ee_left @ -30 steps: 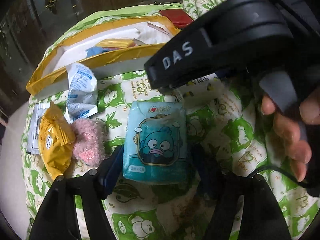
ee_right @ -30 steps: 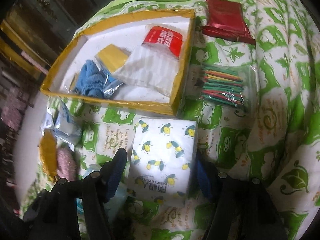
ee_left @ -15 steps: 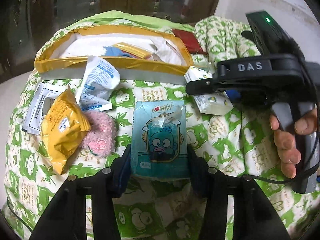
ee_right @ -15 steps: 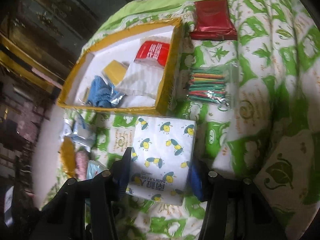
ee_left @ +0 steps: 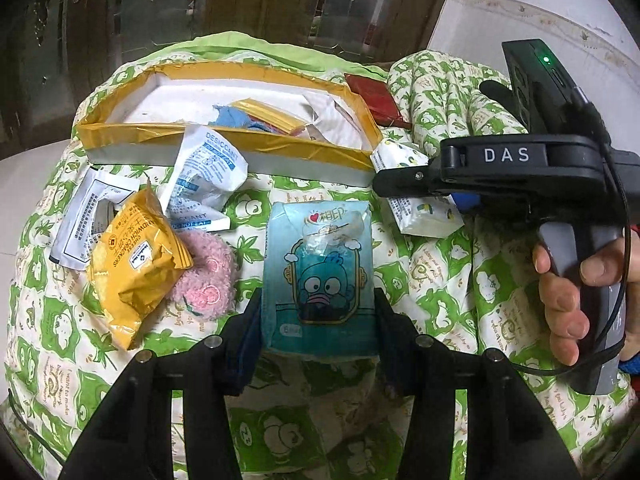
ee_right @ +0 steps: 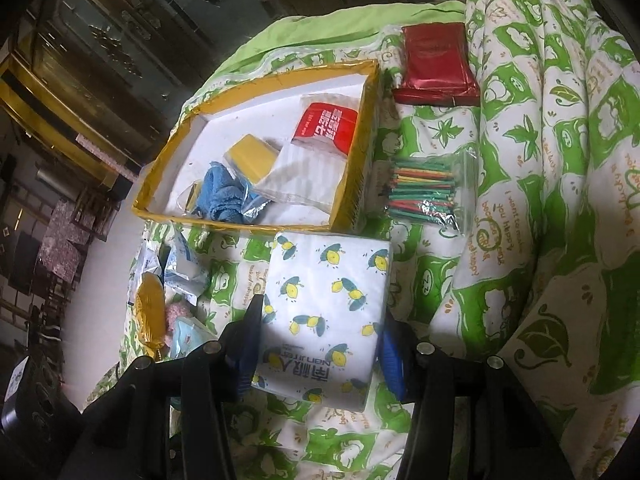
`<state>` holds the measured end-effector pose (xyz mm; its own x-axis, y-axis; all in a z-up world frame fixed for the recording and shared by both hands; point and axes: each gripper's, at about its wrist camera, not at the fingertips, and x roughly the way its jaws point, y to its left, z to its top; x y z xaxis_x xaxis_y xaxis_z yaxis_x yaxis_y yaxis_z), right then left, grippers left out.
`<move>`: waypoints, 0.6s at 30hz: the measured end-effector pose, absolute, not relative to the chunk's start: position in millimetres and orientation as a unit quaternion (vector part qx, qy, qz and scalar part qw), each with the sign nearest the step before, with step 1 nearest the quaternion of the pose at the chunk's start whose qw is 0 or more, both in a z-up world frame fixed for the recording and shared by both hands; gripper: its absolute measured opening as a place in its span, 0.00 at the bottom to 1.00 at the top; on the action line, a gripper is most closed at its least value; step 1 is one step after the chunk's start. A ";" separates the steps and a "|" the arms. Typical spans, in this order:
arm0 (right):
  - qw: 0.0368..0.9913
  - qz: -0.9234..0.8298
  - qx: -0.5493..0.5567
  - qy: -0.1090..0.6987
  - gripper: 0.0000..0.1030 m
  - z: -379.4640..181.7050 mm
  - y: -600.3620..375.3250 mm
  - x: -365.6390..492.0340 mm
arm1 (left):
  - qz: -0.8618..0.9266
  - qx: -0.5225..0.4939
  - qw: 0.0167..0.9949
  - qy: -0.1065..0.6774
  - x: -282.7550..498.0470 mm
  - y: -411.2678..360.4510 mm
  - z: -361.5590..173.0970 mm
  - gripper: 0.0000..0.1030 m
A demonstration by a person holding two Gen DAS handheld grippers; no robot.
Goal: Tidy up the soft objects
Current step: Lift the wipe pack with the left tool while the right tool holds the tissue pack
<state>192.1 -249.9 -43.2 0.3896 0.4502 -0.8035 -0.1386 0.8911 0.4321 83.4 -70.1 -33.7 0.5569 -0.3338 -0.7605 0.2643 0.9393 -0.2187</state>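
Note:
My left gripper (ee_left: 318,332) is shut on a light blue tissue pack (ee_left: 319,276) with a cartoon face, held over the green-and-white quilt. My right gripper (ee_right: 320,344) is shut on a white tissue pack (ee_right: 324,312) printed with yellow lemons; it also shows in the left wrist view (ee_left: 420,208) with the right gripper body above it. A white tray with a yellow taped rim (ee_right: 356,152) lies just beyond, holding a blue cloth (ee_right: 222,192), a yellow sponge (ee_right: 252,156) and a red-and-white packet (ee_right: 328,124).
On the quilt at left lie a yellow cracker packet (ee_left: 132,256), a pink fluffy toy (ee_left: 206,276) and white desiccant sachets (ee_left: 204,176). A bag of coloured sticks (ee_right: 424,192) and a red pouch (ee_right: 434,64) lie right of the tray. A raised quilt fold (ee_right: 560,160) stands at right.
Both grippers have closed onto their tissue packs and lifted back from the quilt. The right gripper has moved off to the right in the left wrist view.

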 end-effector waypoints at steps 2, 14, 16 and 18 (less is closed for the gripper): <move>0.823 0.180 0.149 0.518 0.53 -40.8 -250.8 191.3 | -0.169 -0.042 0.882 0.438 83.8 -69.7 -33.2 0.48; 0.829 0.176 0.153 0.508 0.53 -36.0 -254.5 190.2 | -0.155 -0.058 0.889 0.427 84.7 -57.6 -27.6 0.48; 0.829 0.176 0.153 0.508 0.53 -35.7 -254.8 190.2 | -0.151 -0.064 0.890 0.425 85.1 -53.9 -26.5 0.48; 0.829 0.176 0.153 0.508 0.53 -35.6 -254.9 190.2 | -0.148 -0.067 0.891 0.423 85.7 -51.5 -25.5 0.48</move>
